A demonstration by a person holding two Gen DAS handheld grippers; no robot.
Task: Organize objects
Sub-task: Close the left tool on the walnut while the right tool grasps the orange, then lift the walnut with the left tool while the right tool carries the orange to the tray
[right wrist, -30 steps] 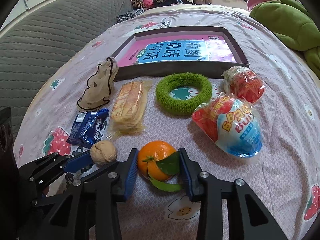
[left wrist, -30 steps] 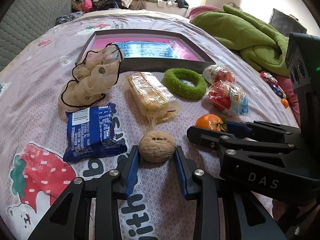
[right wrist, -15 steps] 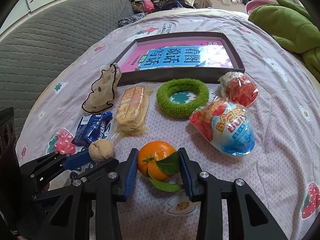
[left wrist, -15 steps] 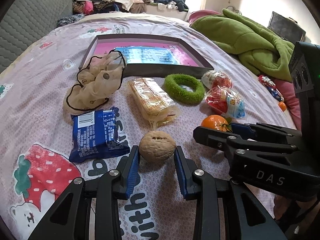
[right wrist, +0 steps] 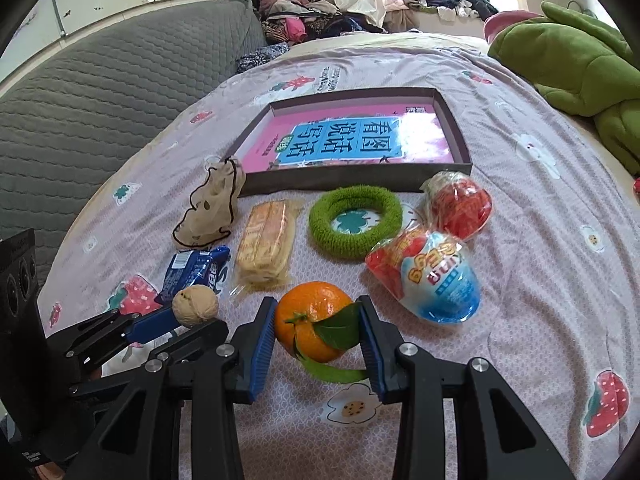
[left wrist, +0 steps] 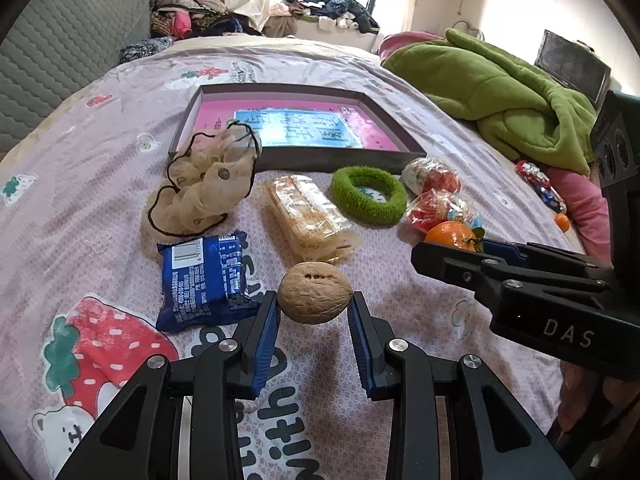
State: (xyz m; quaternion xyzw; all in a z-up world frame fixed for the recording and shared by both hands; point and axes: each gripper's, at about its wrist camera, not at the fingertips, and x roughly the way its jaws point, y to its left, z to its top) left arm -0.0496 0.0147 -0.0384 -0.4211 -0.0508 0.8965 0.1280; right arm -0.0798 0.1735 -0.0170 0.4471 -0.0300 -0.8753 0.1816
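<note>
A brown walnut [left wrist: 315, 298] sits clamped between the blue pads of my left gripper [left wrist: 314, 308], lifted a little above the bedsheet. My right gripper [right wrist: 318, 322] is shut on an orange mandarin [right wrist: 308, 320] with green leaves, also raised off the sheet. In the right wrist view the walnut [right wrist: 195, 305] and left gripper show at the lower left. A shallow dark tray [left wrist: 320, 158] with a pink and blue book inside lies farther back on the bed; the same tray [right wrist: 460, 136] shows in the right wrist view.
In front of the tray lie a beige scrunchie [left wrist: 204, 188], a blue snack packet [left wrist: 204, 276], a wrapped cracker pack [left wrist: 310, 218], a green fuzzy ring [left wrist: 368, 200] and two red snack bags [right wrist: 430, 276]. A green blanket [left wrist: 500, 92] is heaped at the right, a grey headboard [right wrist: 100, 92] at the left.
Both grippers have risen slightly with their loads; the walnut and the mandarin now hang clear of the sheet. The items on the bed have not moved.
</note>
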